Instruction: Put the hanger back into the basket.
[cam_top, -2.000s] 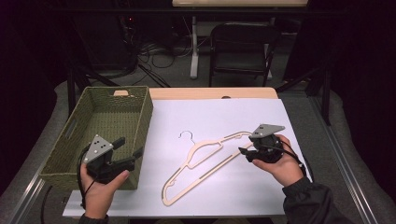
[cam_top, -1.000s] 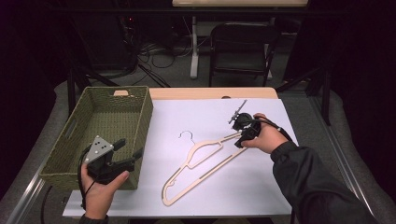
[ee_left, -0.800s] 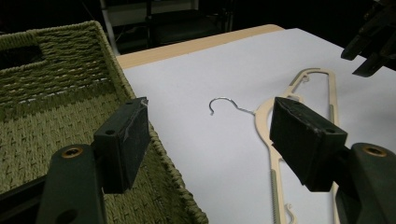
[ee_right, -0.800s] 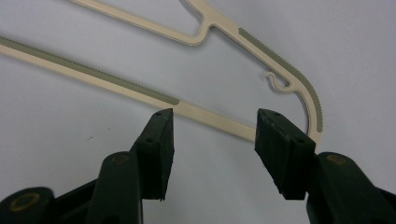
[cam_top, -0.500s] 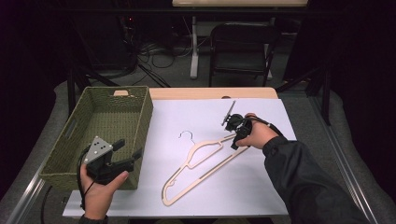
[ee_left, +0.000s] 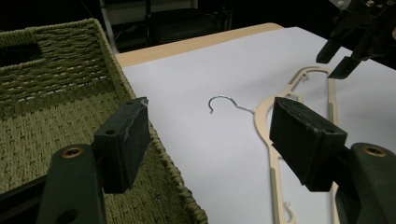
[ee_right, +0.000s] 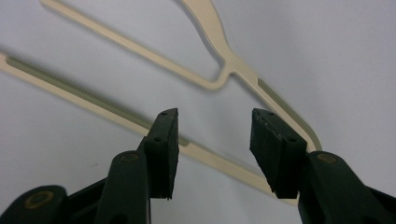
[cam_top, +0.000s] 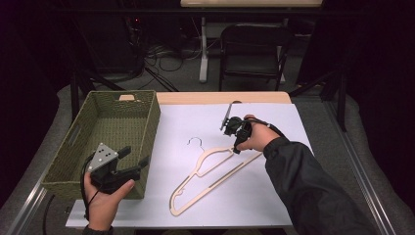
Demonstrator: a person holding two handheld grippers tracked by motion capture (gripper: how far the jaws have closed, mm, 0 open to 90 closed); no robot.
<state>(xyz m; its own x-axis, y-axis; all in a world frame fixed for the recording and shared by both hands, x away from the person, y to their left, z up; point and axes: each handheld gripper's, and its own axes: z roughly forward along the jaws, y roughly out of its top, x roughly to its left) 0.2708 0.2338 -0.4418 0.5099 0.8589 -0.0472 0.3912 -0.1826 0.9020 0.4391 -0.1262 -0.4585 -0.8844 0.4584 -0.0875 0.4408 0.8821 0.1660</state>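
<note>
Basket (cam_top: 120, 128): left edge of surface (cam_top: 274, 191). Hanger (cam_top: 215, 174): flat on surface, right of basket. Chair (cam_top: 254, 49): behind surface.

From above the near table edge we look forward and down. Our left gripper view sits low beside the woven green basket (ee_left: 56, 107), facing across the table. Our right gripper view looks closely down. All three share the cream plastic hanger (cam_top: 215, 176).

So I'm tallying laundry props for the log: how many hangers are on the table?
1. A cream hanger lies flat on the white sheet, beside the green basket, under the right gripper. The basket's floor looks bare.
</note>
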